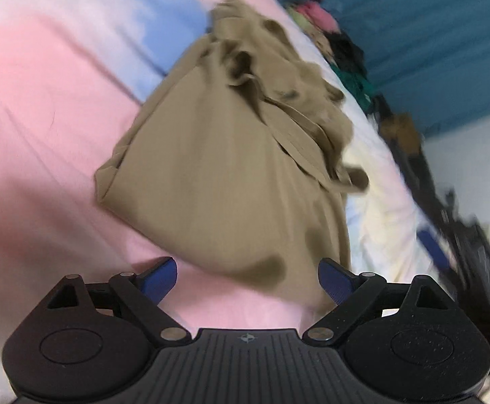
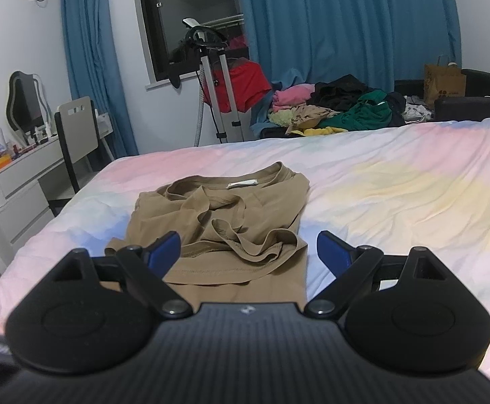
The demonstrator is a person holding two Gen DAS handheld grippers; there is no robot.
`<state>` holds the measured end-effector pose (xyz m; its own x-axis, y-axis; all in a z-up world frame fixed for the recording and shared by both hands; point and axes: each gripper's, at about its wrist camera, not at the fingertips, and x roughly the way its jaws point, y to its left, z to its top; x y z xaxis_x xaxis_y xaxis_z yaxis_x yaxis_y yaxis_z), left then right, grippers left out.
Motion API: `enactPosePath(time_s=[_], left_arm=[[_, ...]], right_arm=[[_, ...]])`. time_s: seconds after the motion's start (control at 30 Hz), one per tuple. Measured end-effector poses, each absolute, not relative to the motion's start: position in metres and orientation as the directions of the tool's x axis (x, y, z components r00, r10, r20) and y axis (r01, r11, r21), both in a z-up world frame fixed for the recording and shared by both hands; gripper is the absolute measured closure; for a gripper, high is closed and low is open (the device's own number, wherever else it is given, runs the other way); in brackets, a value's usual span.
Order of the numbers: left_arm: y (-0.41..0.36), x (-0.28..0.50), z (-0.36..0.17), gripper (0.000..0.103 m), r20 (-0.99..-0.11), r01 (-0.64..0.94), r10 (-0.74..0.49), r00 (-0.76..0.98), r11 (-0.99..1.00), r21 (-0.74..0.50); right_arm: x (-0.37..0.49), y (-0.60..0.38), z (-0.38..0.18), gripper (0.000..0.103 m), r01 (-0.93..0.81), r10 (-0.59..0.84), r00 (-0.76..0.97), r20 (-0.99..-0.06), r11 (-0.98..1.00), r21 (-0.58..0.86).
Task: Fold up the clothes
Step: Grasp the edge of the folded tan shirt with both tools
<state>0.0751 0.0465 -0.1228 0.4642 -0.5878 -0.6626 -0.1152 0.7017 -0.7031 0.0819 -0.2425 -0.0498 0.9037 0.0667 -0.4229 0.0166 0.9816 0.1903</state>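
A tan T-shirt lies partly folded on the pastel bed sheet, its smooth folded side toward me and its sleeves and collar bunched at the far end. My left gripper is open and empty, just above the shirt's near edge; the view is blurred. In the right wrist view the same shirt lies flat with its white neck label far from me and rumpled sleeves on top. My right gripper is open and empty over the shirt's near hem.
A pile of mixed clothes sits beyond the far bed edge before blue curtains. A garment steamer stand, a desk and chair stand at left. A paper bag stands far right.
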Motion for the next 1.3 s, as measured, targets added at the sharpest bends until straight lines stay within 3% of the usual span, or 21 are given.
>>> enactPosePath(time_s=[0.13,0.3,0.47,0.53,0.7,0.77,0.93,1.07,1.3], left_arm=[[0.057,0.075,-0.121,0.025,-0.589,-0.126,-0.594,0.548,0.637,-0.761],[0.064,0.064,-0.109,0.030,-0.480,-0.064,-0.619,0.622,0.570,-0.819],[0.058,0.069,-0.127,0.038,-0.595,-0.138,-0.587,0.549,0.638,-0.757],[0.059,0.070,-0.134,0.041,-0.600,-0.153,-0.588,0.543,0.633,-0.759],[0.069,0.069,-0.131,0.064,-0.595,-0.173,-0.554,0.582,0.631,-0.756],[0.072,0.067,-0.129,0.082,-0.589,-0.172,-0.546,0.595,0.630,-0.758],[0.071,0.061,-0.117,0.090,-0.569,-0.132,-0.533,0.626,0.647,-0.751],[0.066,0.060,-0.113,0.090,-0.577,-0.108,-0.513,0.636,0.681,-0.724],[0.068,0.060,-0.116,0.090,-0.561,-0.122,-0.519,0.644,0.654,-0.746]], right_arm=[[0.084,-0.242,-0.052,0.014,0.016,0.070,0.900,-0.431,0.981,0.193],[0.087,-0.244,-0.055,0.014,0.032,0.061,0.895,-0.443,0.979,0.199],[0.087,-0.244,-0.057,0.014,0.045,0.053,0.889,-0.454,0.978,0.202],[0.087,-0.244,-0.059,0.014,0.051,0.049,0.887,-0.459,0.978,0.203],[0.087,-0.244,-0.061,0.014,0.064,0.040,0.882,-0.469,0.977,0.203],[0.085,-0.245,-0.061,0.014,0.068,0.038,0.881,-0.471,0.976,0.205],[0.078,-0.245,-0.061,0.014,0.073,0.057,0.875,-0.481,0.966,0.247],[0.066,-0.255,-0.066,0.014,0.042,0.192,0.862,-0.470,0.895,0.443],[0.057,-0.252,-0.123,0.013,0.073,0.598,0.690,-0.408,0.503,0.861]])
